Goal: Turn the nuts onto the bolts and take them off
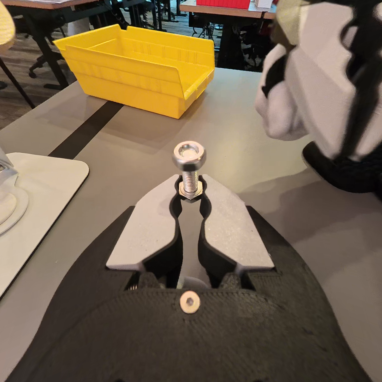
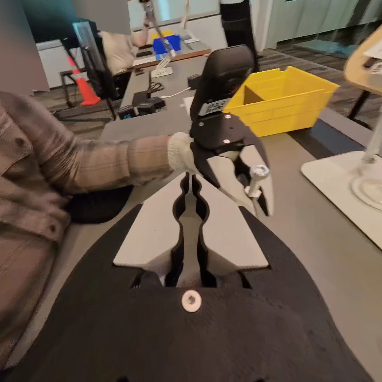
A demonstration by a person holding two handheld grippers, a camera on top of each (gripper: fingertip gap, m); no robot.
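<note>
My left gripper (image 1: 190,178) is shut on a silver hex nut (image 1: 189,193) that sits on a silver bolt (image 1: 189,157). The bolt stands upright, head up, above the fingertips and over the grey table (image 1: 237,134). The right wrist view shows the same left gripper (image 2: 259,201), the bolt (image 2: 257,175) and the nut (image 2: 254,194) to the right of my right gripper (image 2: 191,178). My right gripper is shut and empty, a short way from the bolt. Its blurred white fingers (image 1: 318,82) show at the upper right of the left wrist view.
A yellow bin (image 1: 134,68) (image 2: 285,103) stands behind the bolt. A white lamp base (image 1: 41,196) (image 2: 341,186) lies beside it. A gloved hand (image 2: 179,153) and a plaid sleeve (image 2: 82,161) hold the left gripper. A black object (image 2: 97,204) lies under the arm. About 10 cm separates my left fingertips from my right. My right tips are roughly 25 cm from the black object (image 2: 97,204).
</note>
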